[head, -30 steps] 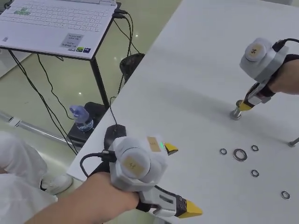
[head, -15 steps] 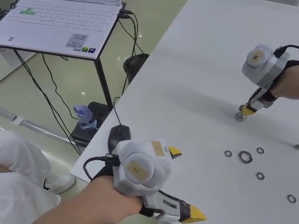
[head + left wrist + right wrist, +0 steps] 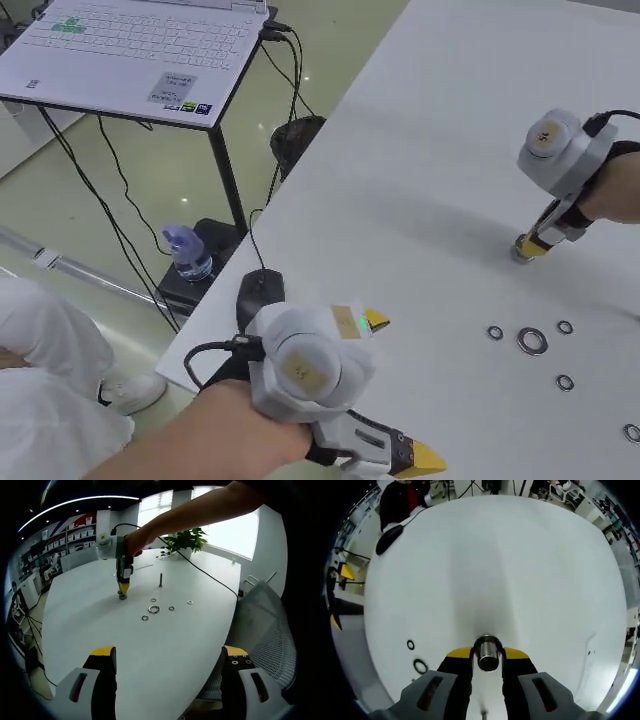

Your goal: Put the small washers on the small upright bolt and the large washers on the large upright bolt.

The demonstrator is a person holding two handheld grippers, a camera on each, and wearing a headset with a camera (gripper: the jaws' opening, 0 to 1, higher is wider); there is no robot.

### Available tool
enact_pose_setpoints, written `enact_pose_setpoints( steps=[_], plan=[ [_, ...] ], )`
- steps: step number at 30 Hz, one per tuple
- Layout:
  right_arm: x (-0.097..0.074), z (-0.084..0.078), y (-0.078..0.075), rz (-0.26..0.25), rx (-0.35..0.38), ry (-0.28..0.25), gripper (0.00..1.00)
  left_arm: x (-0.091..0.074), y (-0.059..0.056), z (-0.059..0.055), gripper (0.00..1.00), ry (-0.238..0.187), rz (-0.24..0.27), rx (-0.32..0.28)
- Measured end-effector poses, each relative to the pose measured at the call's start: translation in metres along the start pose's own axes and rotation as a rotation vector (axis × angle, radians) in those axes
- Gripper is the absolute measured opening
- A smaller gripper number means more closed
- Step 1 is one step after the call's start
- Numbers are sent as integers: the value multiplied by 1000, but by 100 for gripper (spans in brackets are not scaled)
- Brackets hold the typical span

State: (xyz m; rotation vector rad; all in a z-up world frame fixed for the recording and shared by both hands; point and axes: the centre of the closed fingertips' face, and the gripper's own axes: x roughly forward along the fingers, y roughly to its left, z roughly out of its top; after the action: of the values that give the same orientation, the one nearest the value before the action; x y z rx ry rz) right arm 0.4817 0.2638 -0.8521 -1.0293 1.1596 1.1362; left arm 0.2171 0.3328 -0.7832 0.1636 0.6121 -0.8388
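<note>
Right gripper (image 3: 527, 247) lowered since a second ago; jaws now pinch large bolt (image 3: 487, 653), upright on table (image 3: 420, 150). Left gripper (image 3: 167, 652): jaws spread, empty, near table edge. Large washer (image 3: 532, 341) and four small washers (image 3: 565, 382) lie loose nearby; small bolt (image 3: 160, 580) apparently bare. Judged: barely begun, all washers left.

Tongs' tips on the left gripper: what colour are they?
Yellow tips on the left tongs, clearest in the left gripper view.

The white table (image 3: 430, 150) bears a black mouse (image 3: 258, 296), a large upright bolt (image 3: 487, 652), a small upright bolt (image 3: 160, 580) and scattered washers (image 3: 531, 341).
</note>
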Motion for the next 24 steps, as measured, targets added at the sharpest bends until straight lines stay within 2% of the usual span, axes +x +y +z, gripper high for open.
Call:
enact_pose_setpoints(
  steps=[5,13,24],
  plan=[
    [6,0,-4,-8,-13,7,22,1,2,1,87,-5,8,-1],
    [14,-2,2,-6,-1,14,22,2,3,0,86,1,19,8],
    [11,0,9,-6,6,5,22,6,5,7,86,-10,24,17]
  ],
)
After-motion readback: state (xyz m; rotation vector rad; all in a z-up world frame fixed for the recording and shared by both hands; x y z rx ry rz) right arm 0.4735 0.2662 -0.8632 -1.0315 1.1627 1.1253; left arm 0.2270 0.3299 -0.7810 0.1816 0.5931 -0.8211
